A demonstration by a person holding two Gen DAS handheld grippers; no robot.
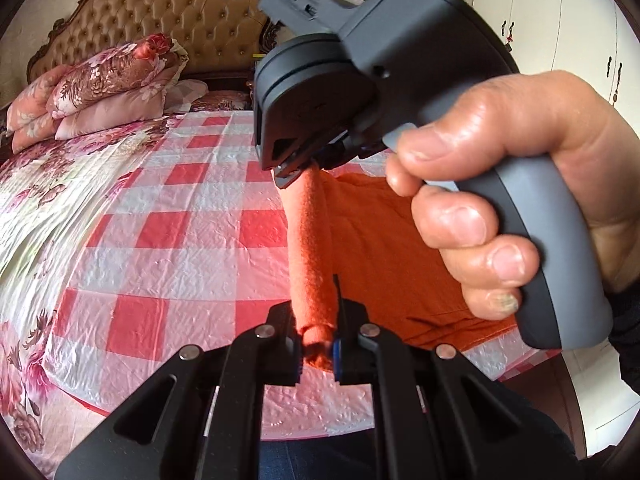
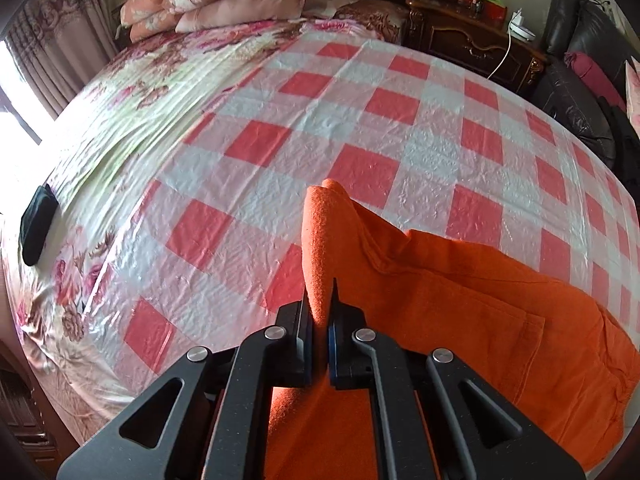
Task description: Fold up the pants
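The orange pants (image 1: 372,248) hang over the red-and-white checked cover (image 1: 172,216) on the bed. My left gripper (image 1: 318,344) is shut on one end of a taut orange edge. My right gripper (image 1: 292,172), held in a hand, is shut on the far end of that same edge, so the fabric stretches between the two. In the right wrist view the right gripper (image 2: 320,332) pinches an upright fold of the pants (image 2: 460,304), and the rest drapes down to the right onto the bed.
Stacked floral pillows (image 1: 100,88) lie at the tufted headboard (image 1: 160,12). A dark object (image 2: 38,224) lies on the bed's left side. A wooden nightstand (image 2: 468,36) and a black sofa (image 2: 580,92) stand beyond the bed.
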